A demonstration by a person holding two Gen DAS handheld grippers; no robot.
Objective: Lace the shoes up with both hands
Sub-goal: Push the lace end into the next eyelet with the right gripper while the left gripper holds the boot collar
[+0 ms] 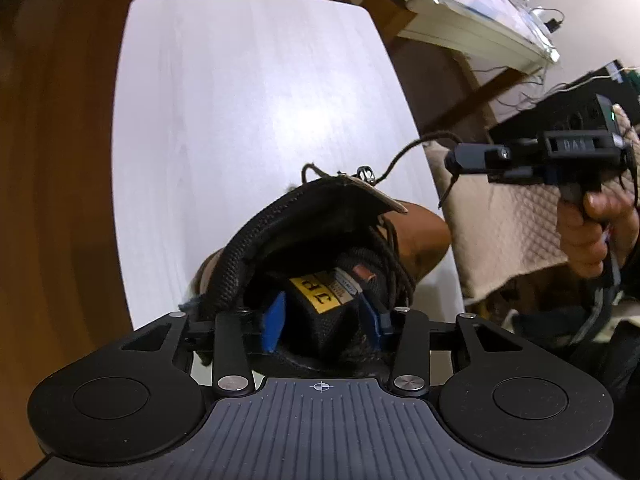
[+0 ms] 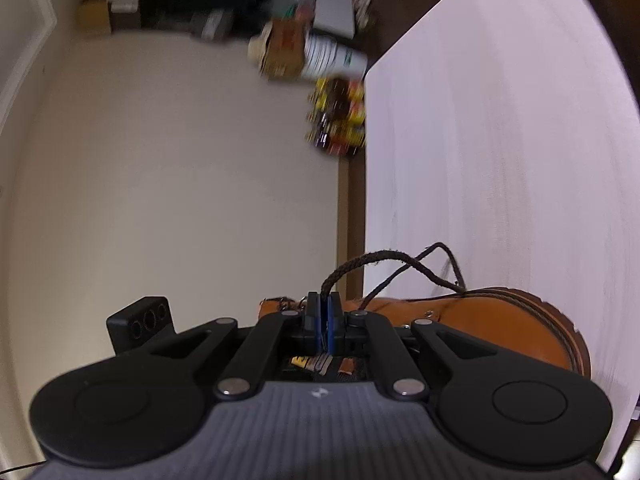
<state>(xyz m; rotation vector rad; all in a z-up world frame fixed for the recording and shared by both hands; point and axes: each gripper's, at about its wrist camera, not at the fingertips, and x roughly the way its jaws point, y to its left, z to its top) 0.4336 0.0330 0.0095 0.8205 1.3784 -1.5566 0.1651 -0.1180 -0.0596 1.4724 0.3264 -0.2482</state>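
A tan leather boot [image 1: 424,236] with a black padded collar and tongue stands on the white table [image 1: 248,100]. My left gripper [image 1: 326,320] is shut on the boot's padded tongue, its blue pads [image 1: 276,324] on either side. My right gripper [image 1: 454,162] shows at the right of the left wrist view, shut on the dark brown lace [image 1: 404,156] and pulling it out sideways from a metal hook [image 1: 366,172]. In the right wrist view my right gripper [image 2: 324,320] pinches the lace [image 2: 360,266], which loops back to the boot [image 2: 500,320].
The white table [image 2: 500,140] has its edge beside the boot. A quilted beige cloth [image 1: 500,240] lies to the right. A white desk [image 1: 460,8] with clutter stands behind. Boxes and cans [image 2: 336,116] sit on the floor beyond the table.
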